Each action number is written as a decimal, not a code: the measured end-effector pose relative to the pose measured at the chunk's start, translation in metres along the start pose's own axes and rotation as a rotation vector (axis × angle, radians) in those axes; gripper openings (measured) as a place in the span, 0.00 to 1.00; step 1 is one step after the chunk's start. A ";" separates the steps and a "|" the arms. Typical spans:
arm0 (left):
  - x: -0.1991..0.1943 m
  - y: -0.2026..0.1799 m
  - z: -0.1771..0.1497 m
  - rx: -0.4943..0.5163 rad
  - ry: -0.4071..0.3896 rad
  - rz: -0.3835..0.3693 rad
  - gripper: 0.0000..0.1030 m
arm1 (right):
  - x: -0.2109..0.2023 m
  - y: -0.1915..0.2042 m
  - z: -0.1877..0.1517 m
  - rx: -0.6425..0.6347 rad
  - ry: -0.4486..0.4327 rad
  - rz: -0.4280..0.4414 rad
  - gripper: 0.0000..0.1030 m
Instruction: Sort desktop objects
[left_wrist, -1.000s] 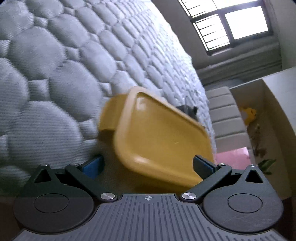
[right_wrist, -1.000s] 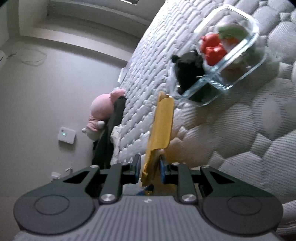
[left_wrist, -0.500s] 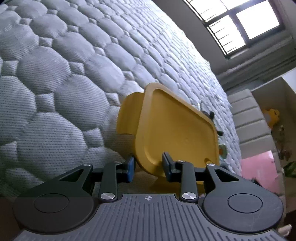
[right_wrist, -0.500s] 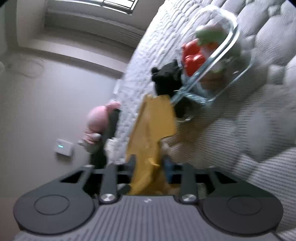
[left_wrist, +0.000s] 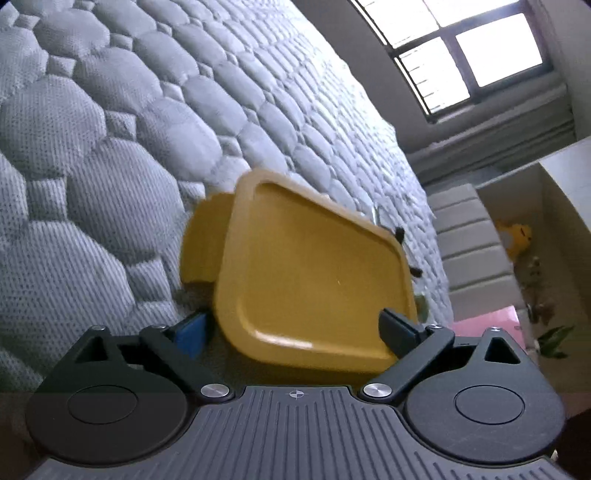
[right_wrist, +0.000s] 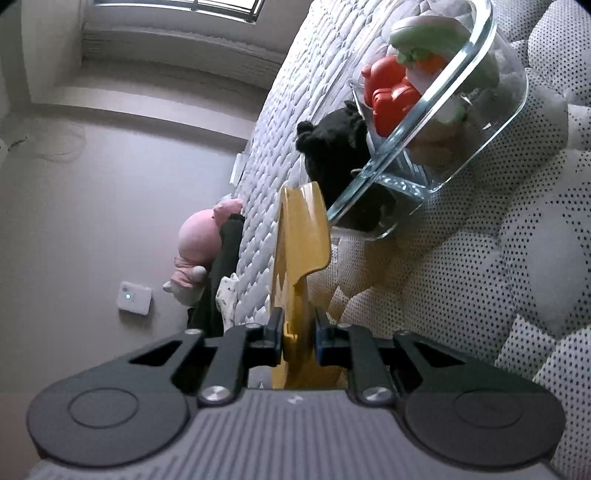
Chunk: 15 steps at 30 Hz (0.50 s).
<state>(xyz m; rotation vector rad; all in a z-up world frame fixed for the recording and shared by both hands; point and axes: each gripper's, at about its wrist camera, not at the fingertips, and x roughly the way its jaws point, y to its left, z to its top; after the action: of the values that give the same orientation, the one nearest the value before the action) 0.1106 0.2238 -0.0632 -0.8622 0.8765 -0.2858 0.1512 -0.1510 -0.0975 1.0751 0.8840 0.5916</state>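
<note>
A yellow plastic lid (left_wrist: 314, 273) fills the middle of the left wrist view, held above the quilted grey mattress (left_wrist: 110, 155). My left gripper (left_wrist: 295, 332) is open, its fingers spread wide either side of the lid's near edge. In the right wrist view the lid (right_wrist: 299, 254) shows edge-on and my right gripper (right_wrist: 298, 341) is shut on its near edge. Beyond it a glass container (right_wrist: 436, 122) lies on the mattress (right_wrist: 498, 258), holding red and green toys. A black plush toy (right_wrist: 332, 147) sits against the container's far side.
A pink plush (right_wrist: 201, 243) and a white device (right_wrist: 133, 297) lie at the left in the right wrist view. A window (left_wrist: 469, 48), a grey bench (left_wrist: 469, 236), a white cabinet (left_wrist: 561, 184) and a yellow toy (left_wrist: 517, 236) show at the right in the left wrist view.
My left gripper was closed around the lid's edge half a second ago and has opened wide. My right gripper keeps its hold on the lid, and the container now looks closer.
</note>
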 end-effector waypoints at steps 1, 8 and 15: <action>0.000 0.000 0.001 -0.003 -0.015 0.009 0.95 | 0.000 0.002 -0.001 -0.004 0.007 0.002 0.17; -0.020 -0.039 -0.015 0.193 -0.168 0.281 0.32 | -0.002 0.027 -0.012 -0.157 -0.009 -0.084 0.21; -0.058 -0.052 -0.021 0.246 -0.272 0.269 0.31 | -0.005 0.060 -0.020 -0.272 -0.028 -0.072 0.23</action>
<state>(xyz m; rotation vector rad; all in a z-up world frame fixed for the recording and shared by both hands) 0.0641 0.2107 0.0014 -0.5320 0.6761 -0.0375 0.1312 -0.1225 -0.0447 0.8014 0.7889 0.6159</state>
